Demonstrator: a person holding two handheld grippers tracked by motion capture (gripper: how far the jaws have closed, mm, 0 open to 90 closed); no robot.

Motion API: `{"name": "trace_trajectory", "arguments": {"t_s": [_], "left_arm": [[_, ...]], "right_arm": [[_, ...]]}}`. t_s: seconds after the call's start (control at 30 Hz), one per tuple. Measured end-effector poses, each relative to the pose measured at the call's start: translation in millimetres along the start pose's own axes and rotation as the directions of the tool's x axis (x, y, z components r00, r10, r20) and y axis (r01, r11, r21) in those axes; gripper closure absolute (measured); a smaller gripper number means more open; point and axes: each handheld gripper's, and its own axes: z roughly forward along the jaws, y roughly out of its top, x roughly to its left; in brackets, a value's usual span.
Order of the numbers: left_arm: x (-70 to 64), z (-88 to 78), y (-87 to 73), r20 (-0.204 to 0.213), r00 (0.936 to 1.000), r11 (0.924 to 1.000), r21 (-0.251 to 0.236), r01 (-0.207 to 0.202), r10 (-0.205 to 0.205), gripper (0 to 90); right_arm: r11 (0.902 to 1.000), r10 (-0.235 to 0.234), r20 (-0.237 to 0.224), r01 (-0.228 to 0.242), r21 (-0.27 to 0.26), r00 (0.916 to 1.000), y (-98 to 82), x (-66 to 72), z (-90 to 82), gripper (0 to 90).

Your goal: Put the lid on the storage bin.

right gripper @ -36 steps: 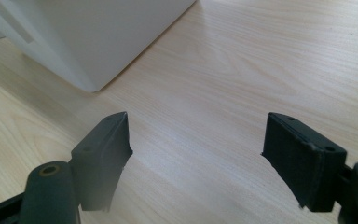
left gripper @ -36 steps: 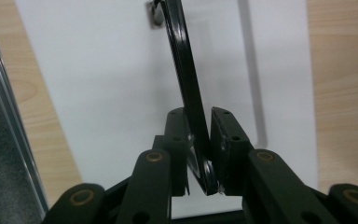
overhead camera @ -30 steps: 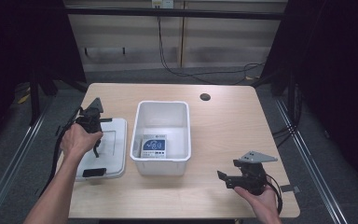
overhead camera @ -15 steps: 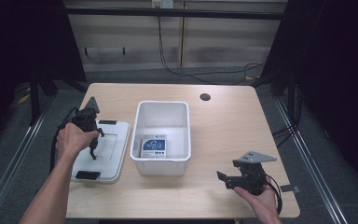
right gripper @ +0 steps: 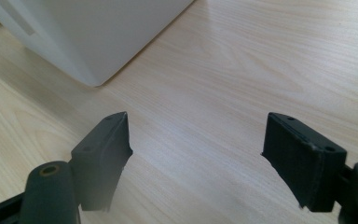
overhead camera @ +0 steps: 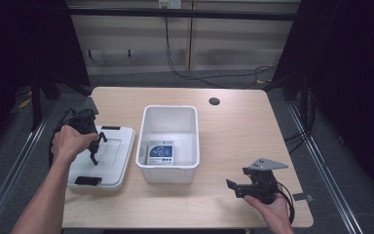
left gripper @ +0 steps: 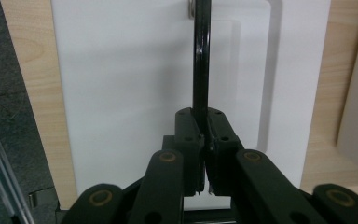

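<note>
The white bin (overhead camera: 168, 141) between the tongs holds a blue-and-white packet (overhead camera: 159, 152), print unreadable; left tongs (left gripper: 204, 140) clamp the lid's (overhead camera: 108, 158) black handle (left gripper: 201, 60), right tongs (right gripper: 196, 154) gape empty.

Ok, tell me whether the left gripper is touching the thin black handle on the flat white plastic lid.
Touching. The left gripper view shows the left gripper with its jaws shut on the thin black handle, which rises above the flat white plastic lid.
</note>
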Motion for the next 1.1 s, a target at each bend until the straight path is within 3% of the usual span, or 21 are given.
{"name": "trace_trajectory", "arguments": {"t_s": [0.13,0.27,0.37,0.57,1.1], "left_arm": [[2.2,-5.5,-0.6,0.000,1.0000,1.0000,0.002,0.002,-0.002,85.2],[4.0,-13.9,-2.1,-0.007,0.9997,0.9990,-0.037,0.023,-0.023,85.2],[7.2,-20.7,-3.9,0.020,0.9995,0.9985,-0.047,0.027,-0.026,85.2],[8.4,-30.5,-5.0,0.007,0.9994,0.9968,-0.072,0.034,-0.034,85.2],[6.1,-58.8,-9.6,0.013,0.9999,0.9949,-0.101,0.004,-0.003,85.2]], "right_arm": [[1.0000,0.001,0.000,-0.001,-0.004,1.0000,0.1,-0.4,0.3,22.5],[1.0000,-0.001,0.001,0.001,0.002,1.0000,-0.1,-0.2,0.0,22.5],[1.0000,-0.002,0.002,0.002,0.002,1.0000,-0.3,-0.4,-0.1,22.5],[1.0000,0.002,-0.003,-0.002,0.005,1.0000,-0.1,0.2,0.4,22.5],[1.0000,0.002,-0.003,-0.002,0.009,1.0000,-0.3,0.2,0.0,22.5]]}}
